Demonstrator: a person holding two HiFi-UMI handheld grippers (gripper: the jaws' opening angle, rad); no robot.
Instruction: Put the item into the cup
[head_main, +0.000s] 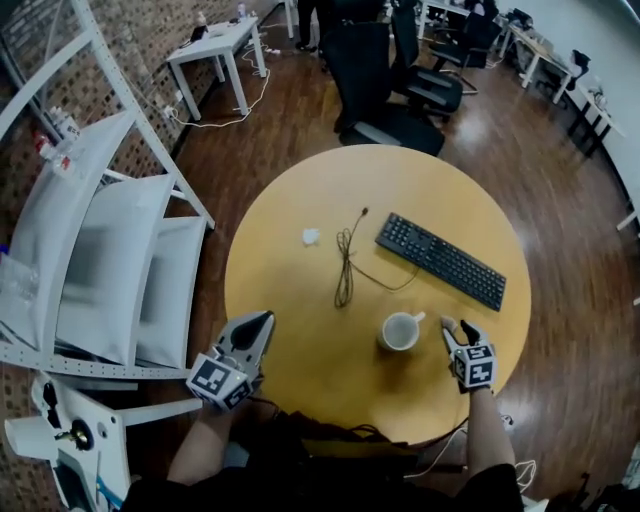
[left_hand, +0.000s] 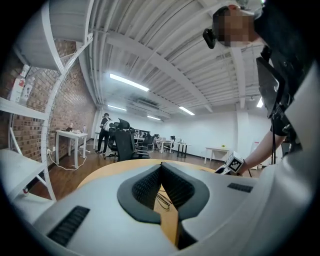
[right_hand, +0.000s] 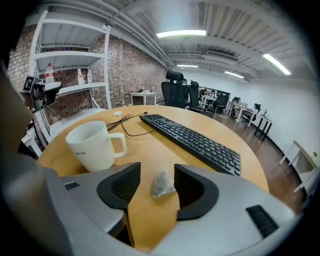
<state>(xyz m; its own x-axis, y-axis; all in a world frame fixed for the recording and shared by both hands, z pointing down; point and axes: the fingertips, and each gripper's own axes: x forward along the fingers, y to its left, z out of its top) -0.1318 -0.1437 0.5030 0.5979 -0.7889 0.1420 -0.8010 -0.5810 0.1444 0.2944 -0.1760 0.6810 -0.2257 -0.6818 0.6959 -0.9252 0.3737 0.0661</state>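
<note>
The item is a small pale sachet (right_hand: 163, 184). It lies flat on the round table (head_main: 300, 320), directly between the jaws of the right gripper (right_hand: 156, 170). The jaws are spread wide, one on each side of the sachet. A gap can be seen on the left side, and the right pad sits close. No grip has been made yet. The sachet's longer side appears to run roughly along the line of the jaws, so closing the jaws would take it across its narrow width.

The cup (right_hand: 95, 145) stands upright with its mouth open, just beside the right gripper and to its left. Its handle is turned toward that gripper's side. Once gripped, the sachet would need to be lifted above the rim and carried a short way to the left. The rim is judged to be the only obstacle.

The left gripper (head_main: 262, 325) is held at the near edge of the table, well away on the far side of the cup. Its jaws are pressed together with nothing between them. The right gripper is therefore the nearer tool by a clear margin.

The keyboard (head_main: 440, 260) lies beyond the cup, outside the expected path.
</note>
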